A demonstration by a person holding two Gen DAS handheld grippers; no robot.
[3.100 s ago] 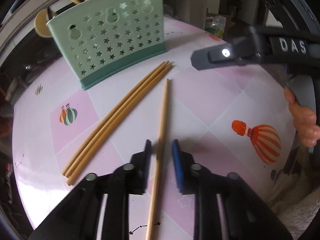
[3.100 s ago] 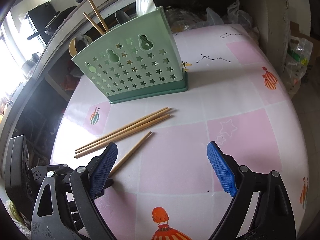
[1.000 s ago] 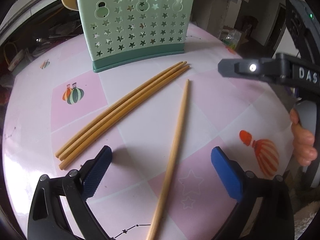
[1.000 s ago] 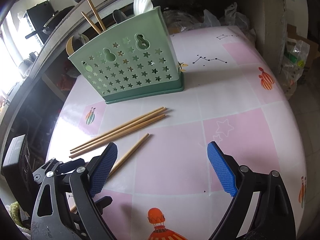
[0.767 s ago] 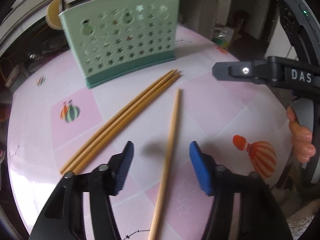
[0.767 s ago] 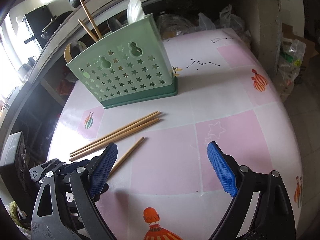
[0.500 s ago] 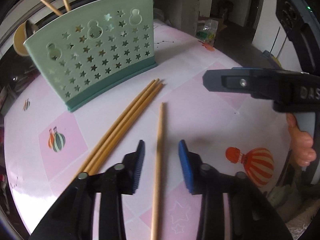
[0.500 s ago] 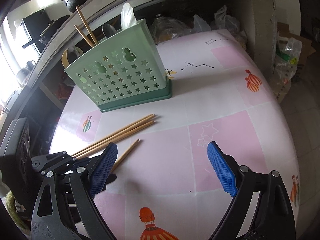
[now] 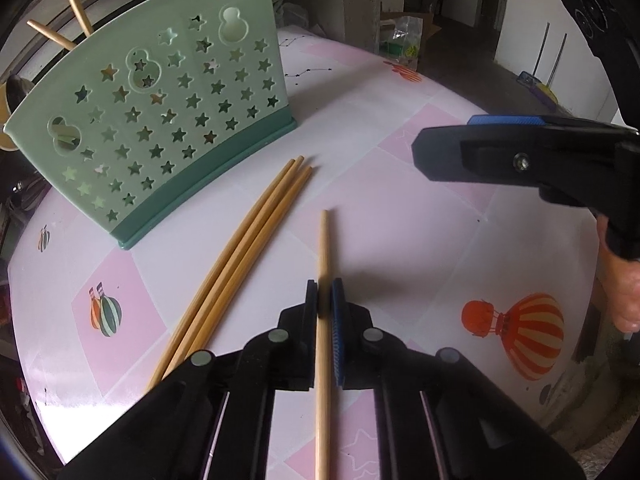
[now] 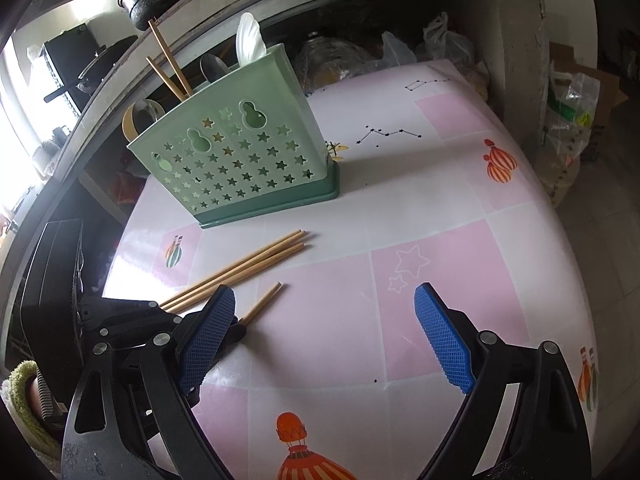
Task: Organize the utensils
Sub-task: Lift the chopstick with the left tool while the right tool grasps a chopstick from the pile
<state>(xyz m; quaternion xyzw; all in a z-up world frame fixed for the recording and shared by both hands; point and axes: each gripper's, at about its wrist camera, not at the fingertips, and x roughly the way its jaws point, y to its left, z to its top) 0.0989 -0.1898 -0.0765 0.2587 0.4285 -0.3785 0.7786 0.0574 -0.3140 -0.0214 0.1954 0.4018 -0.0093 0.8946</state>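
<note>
since a second ago the left gripper [image 9: 324,298] has gone from wide apart to clamped: its jaws have just been closing and now pinch the single chopstick [image 9: 322,248] between the pads, with the stick running through the gap toward 12 o'clock. the green holder [image 9: 160,120] sits further toward 10 o'clock in the left wrist view than it did then.

the lone chopstick lies on the pink checked tablecloth [image 9: 420,240], apart from the bundle of three chopsticks [image 9: 248,248] at its 10 o'clock; the bundle's far tips come near the holder's base. picking the stray one first makes sense, as it lies clear of the others and can be gripped alone. two chopsticks [image 10: 168,64] already stand in the holder, so that is likely where this one goes.

pose: left gripper pitched steeply down at the table, gripping the stick partway along its length, not at the tip. right gripper [image 10: 324,340] hangs over the table, jaws wide apart, nothing between them. a person's hand [image 9: 624,292] shows at 3 o'clock in the left view.
</note>
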